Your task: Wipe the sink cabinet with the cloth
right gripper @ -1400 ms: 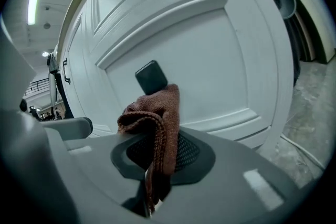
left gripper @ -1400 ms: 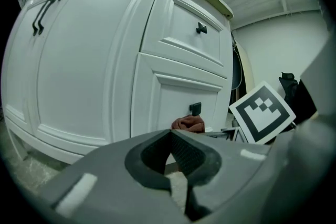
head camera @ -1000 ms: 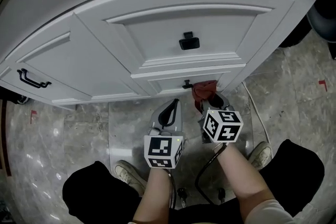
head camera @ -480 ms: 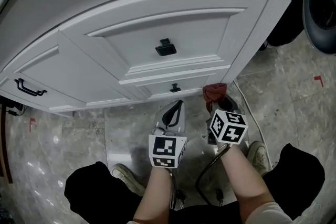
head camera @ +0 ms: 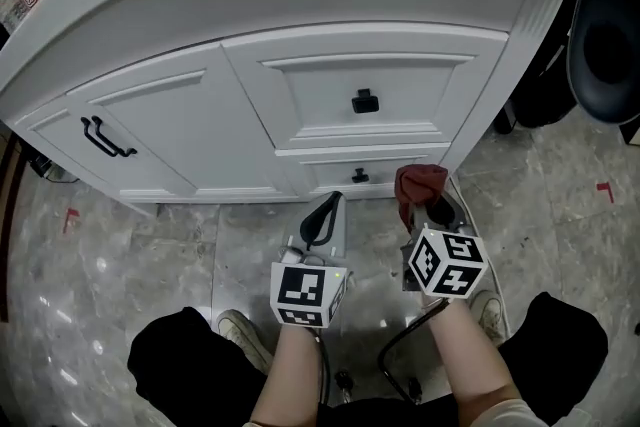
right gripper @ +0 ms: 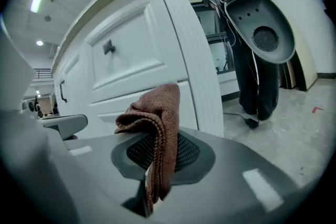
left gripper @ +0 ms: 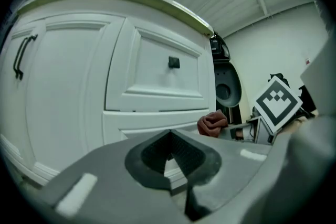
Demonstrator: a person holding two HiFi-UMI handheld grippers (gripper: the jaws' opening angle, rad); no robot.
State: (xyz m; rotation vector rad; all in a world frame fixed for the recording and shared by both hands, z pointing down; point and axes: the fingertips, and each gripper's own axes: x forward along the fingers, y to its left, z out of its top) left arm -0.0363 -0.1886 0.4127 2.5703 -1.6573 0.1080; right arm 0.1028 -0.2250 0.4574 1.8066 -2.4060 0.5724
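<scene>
Cloth (right gripper: 160, 113) in right gripper (right gripper: 152, 157)

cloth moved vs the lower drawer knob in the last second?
Yes. The cloth in the right gripper went right, from beside the lower knob toward the cabinet's right corner post.

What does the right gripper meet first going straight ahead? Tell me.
Probably the right corner post of the sink cabinet, just beyond the cloth clamped in the right gripper; depth is unclear.
</scene>
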